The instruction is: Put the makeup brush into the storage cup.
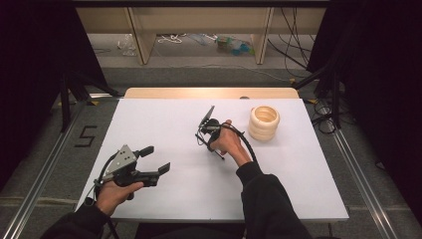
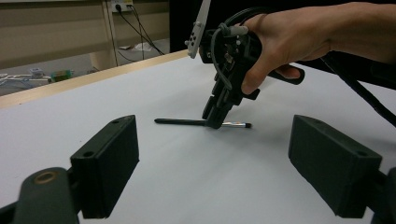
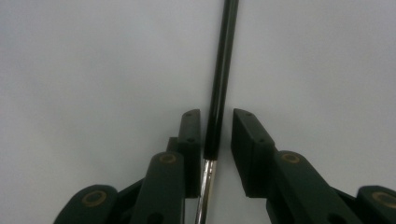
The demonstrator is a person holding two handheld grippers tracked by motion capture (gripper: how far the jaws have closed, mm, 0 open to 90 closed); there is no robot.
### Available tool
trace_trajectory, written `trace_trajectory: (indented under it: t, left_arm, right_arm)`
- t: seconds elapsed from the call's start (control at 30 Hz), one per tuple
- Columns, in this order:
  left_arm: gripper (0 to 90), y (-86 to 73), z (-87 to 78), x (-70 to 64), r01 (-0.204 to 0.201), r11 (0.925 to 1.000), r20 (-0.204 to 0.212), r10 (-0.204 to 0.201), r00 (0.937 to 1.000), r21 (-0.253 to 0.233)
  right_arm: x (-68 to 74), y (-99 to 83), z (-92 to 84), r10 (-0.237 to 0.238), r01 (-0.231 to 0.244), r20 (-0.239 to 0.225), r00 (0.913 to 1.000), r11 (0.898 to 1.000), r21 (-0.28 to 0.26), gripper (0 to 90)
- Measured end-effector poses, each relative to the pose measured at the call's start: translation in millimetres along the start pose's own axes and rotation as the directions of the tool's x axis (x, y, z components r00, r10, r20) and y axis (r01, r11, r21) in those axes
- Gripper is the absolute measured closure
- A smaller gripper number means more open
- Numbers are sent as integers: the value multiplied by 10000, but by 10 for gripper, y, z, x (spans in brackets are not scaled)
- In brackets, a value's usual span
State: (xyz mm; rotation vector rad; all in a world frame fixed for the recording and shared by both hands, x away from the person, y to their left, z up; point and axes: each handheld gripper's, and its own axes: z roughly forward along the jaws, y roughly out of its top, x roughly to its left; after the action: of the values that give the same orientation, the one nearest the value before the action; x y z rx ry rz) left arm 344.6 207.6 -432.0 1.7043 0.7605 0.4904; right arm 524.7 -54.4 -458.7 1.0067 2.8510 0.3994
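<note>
Pointing steeply down at the white table (image 1: 164,119), the right gripper (image 1: 211,144) has its jaws set either side of a slim black brush (image 2: 187,122), which lies flat near the middle of the tabletop. From the right gripper view, the brush's black handle (image 3: 223,70) runs straight up between the two jaws and a silvery metal ferrule shows lower down, close to the camera. The left jaw sits right against the handle, whether touching or not is hard to say, while a narrow strip of table still shows between the handle and the right jaw, so the brush is straddled but not yet pinched. In the left gripper view the brush lies level on the surface with the gripper's tips down over it, nearer the end with the shiny band than the plain end.

The left gripper (image 1: 152,160) is held near the table's front left, well apart from the brush, with its jaws spread wide and nothing between them.

A cream stack of rings (image 1: 264,122) stands upright at the far right of the table, apart from the right hand (image 1: 230,142). On the floor to the left of the table a dark mark reads as "5" (image 1: 85,136). No brand or lettering can be read on the brush or the grippers.
</note>
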Motion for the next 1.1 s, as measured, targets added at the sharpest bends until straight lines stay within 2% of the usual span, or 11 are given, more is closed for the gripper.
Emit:
trace_trajectory:
  t: [0.1, 0.17, 0.27, 0.43, 0.6, 0.83, 0.87, 0.97, 1.0, 1.07, 1.1]
  left_arm:
    - [161, 0, -1, 1, 3, 10000, 5, -3, 10000, 5]
    - [161, -3, 2, -6, 166, 9999, -15, -166, 9999, -9]
    - [161, 0, -1, 1, 10, 10000, 3, -10, 10000, -4]
    - [161, 0, 0, -1, 9, 10000, 5, -9, 10000, 1]
    - [161, 0, -1, -1, 11, 10000, 8, -11, 10000, 4]
    - [161, -1, 1, -2, 14, 10000, 2, -14, 10000, 3]
    - [161, -1, 1, -2, 9, 10000, 1, -9, 10000, 6]
    - [161, 0, 1, 1, 13, 10000, 8, -13, 10000, -1]
    - [161, -1, 2, 1, 11, 10000, 8, -11, 10000, 0]
    - [161, -5, 7, -2, 97, 9999, 21, -97, 10000, -38]
    - [161, -2, 4, 1, 11, 10000, 25, -11, 10000, -21]
  right_arm:
    - [6, 2, 0, 0, 0, 48, 10000, 10000, 38, 751]
    - [9, 4, -2, 19, -19, 77, 10000, 10000, 79, 754]
    - [11, 4, -2, -79, 78, 104, 9999, 9999, 76, 768]
    - [15, 4, -2, 59, -60, 105, 9999, 9999, 88, 804]
    - [13, 3, -1, -10, 9, 97, 10000, 10000, 89, 837]
    - [49, 21, -12, 79, -82, 124, 9999, 9996, 263, 839]
    - [25, 10, 1, -324, 321, 204, 9993, 9994, 118, 840]
    - [23, 5, -4, -480, 478, 204, 9986, 9988, 101, 840]
    - [41, 6, -13, -327, 323, 215, 9992, 9993, 175, 840]
    - [40, 1, -31, -426, 422, 185, 9989, 9989, 202, 840]
    - [37, -3, -45, -463, 461, 189, 9987, 9989, 112, 841]
